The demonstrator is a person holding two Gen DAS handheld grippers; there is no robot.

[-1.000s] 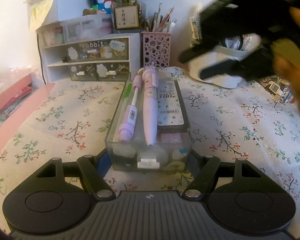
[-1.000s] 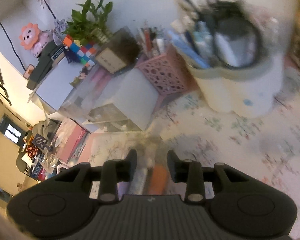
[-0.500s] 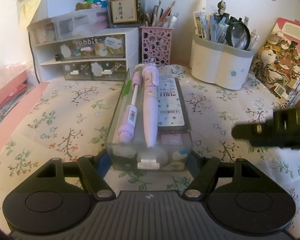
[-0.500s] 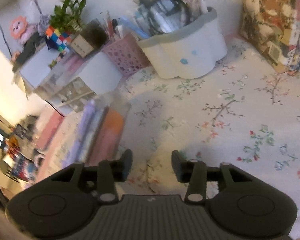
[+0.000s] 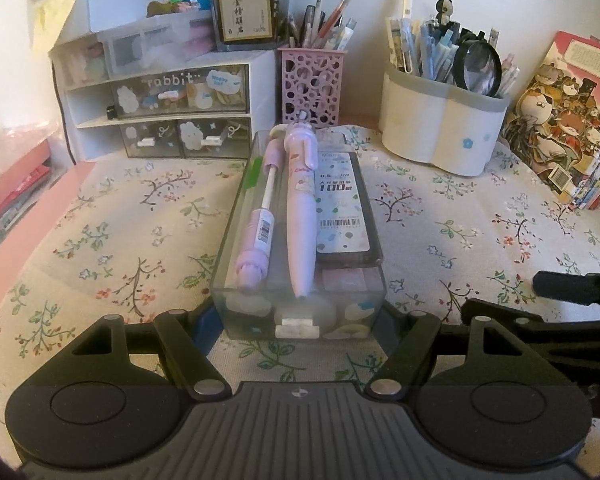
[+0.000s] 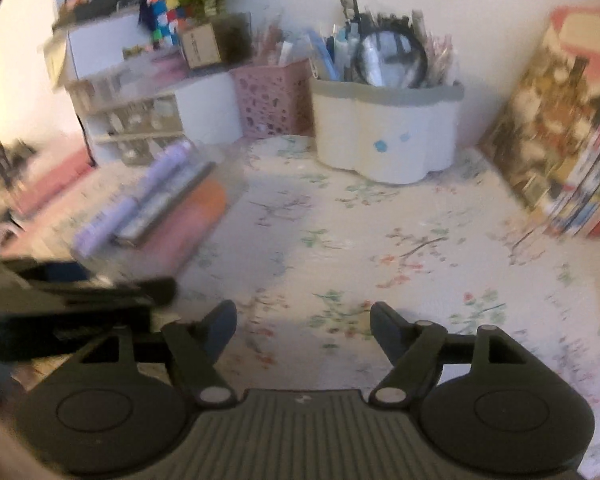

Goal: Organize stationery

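My left gripper (image 5: 300, 320) is shut on a clear plastic drawer tray (image 5: 300, 312) that rests on the floral cloth. On the tray lie a thin purple pen (image 5: 258, 236), a thick pink pen (image 5: 302, 220) and a pencil-lead box (image 5: 342, 208). My right gripper (image 6: 303, 326) is open and empty, low over the cloth to the right of the tray; its arm shows in the left wrist view (image 5: 560, 304). The tray shows blurred in the right wrist view (image 6: 160, 208).
A white drawer organizer (image 5: 172, 100) stands at the back left, a pink mesh pen cup (image 5: 312, 80) behind the tray, a white pen holder (image 5: 440, 120) with a magnifier at back right. Books (image 5: 572, 120) lean at the far right.
My right gripper came down from above the tray, swung to the right side of the table, and its jaws have opened wider. The left gripper and the tray have stayed put.
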